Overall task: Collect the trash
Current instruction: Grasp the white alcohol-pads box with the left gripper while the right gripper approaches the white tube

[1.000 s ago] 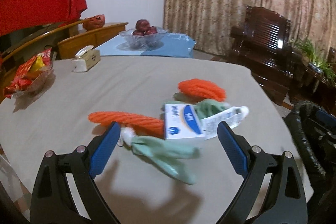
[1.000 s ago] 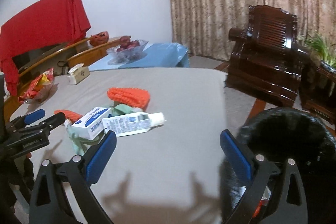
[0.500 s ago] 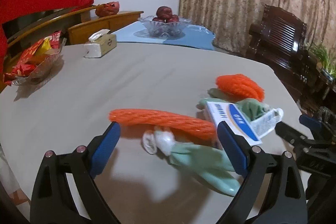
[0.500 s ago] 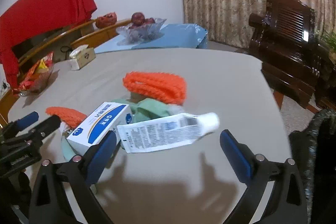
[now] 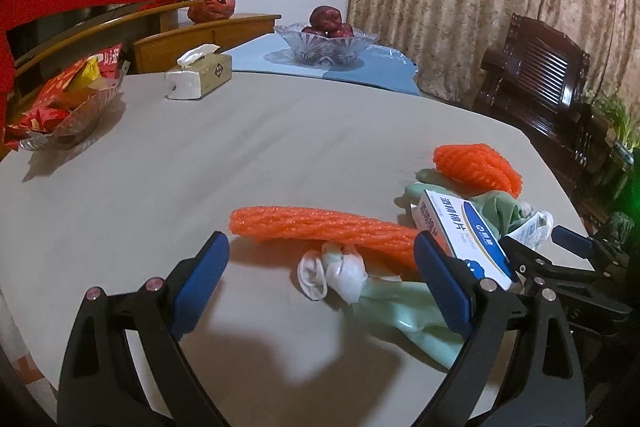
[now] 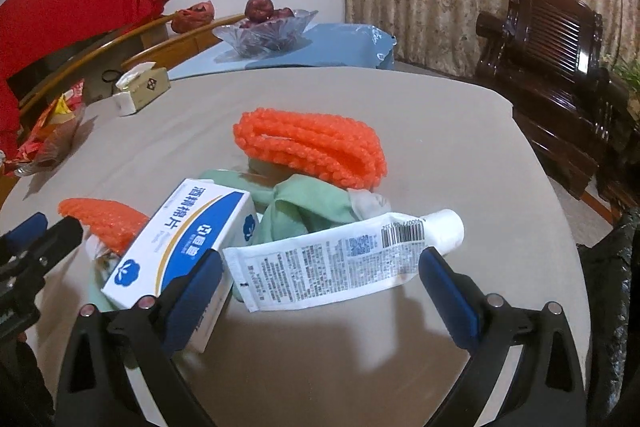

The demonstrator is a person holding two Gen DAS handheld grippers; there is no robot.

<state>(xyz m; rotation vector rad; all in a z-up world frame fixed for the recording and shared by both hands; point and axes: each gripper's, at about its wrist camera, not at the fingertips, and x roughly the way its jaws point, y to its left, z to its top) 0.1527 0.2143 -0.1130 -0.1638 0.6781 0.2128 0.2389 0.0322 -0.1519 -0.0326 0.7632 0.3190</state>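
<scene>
Wide apart — both grippers [image 5: 320, 281] [image 6: 320, 285], empty.

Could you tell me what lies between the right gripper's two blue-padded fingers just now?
In the right wrist view, the open right gripper frames a flattened white printed tube lying on the grey table; nothing is gripped.

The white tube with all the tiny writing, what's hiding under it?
The white tube rests on crumpled green gloves, beside the blue-and-white box. Its near end lies on the grey table. Whatever else is beneath the tube is covered.
</scene>
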